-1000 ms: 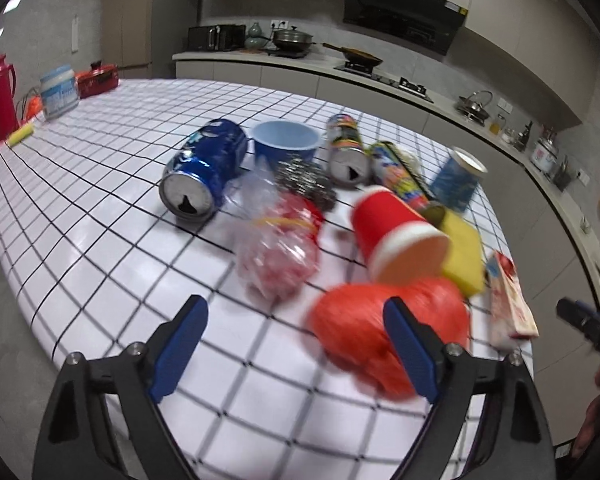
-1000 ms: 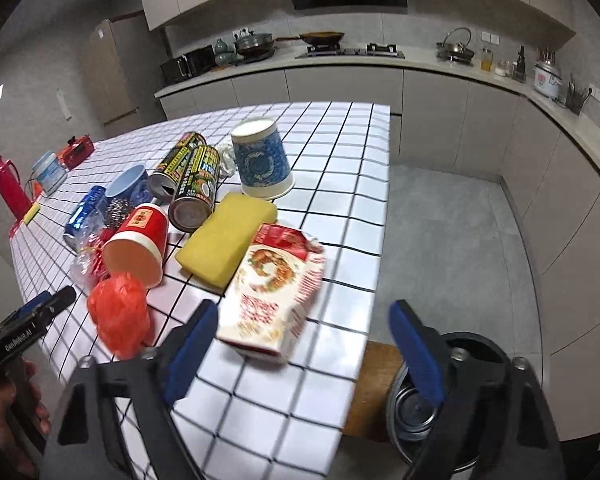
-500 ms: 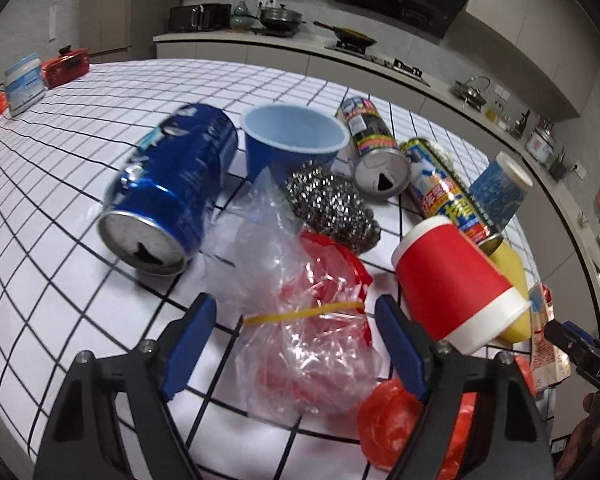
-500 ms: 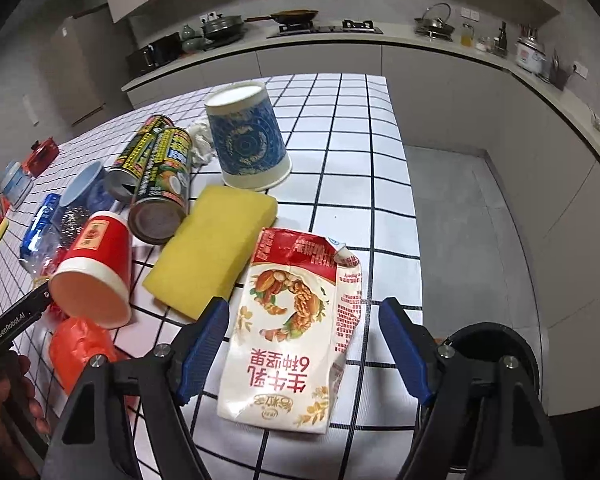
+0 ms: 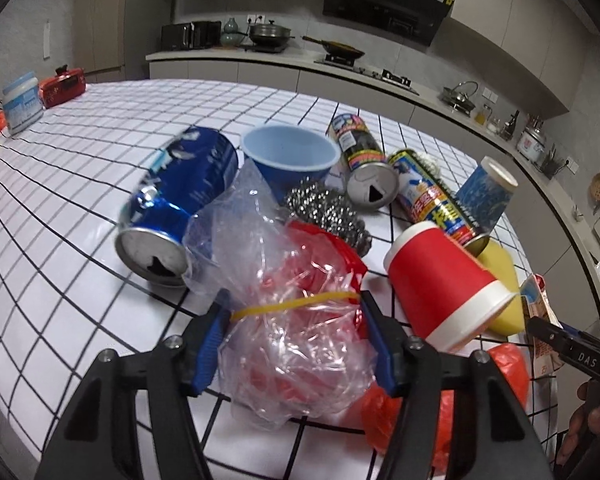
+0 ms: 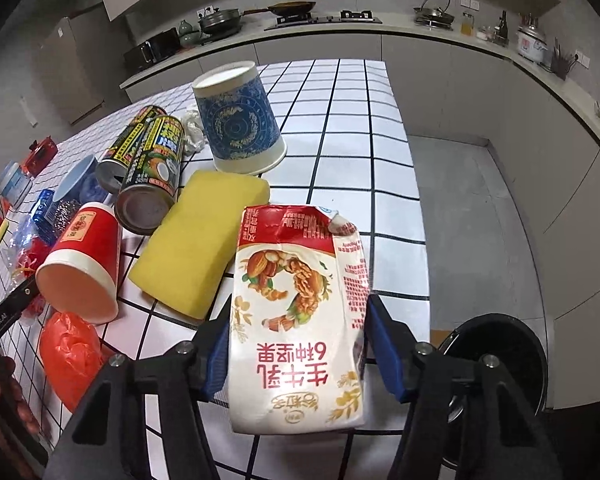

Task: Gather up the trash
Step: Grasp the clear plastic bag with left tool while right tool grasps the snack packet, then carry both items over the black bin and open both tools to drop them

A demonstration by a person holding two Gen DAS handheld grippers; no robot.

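Two grippers, each with something between its blue pads. The left gripper has just been closing and its pads now press both sides of a clear plastic bag with red stuff inside and a yellow band round it. The bag sits on the checked table, touching a blue can lying on its side, with a steel scrubber and a light-blue cup just behind it. To its right lies a tipped red cup, and below that an orange bag.

The right gripper has just been closing too, and its pads are tight against the sides of a milk carton lying flat near the table edge. Just left of the carton is a yellow sponge, then two cans on their sides and an upside-down blue patterned cup behind. A black bin stands on the floor, right of the carton.
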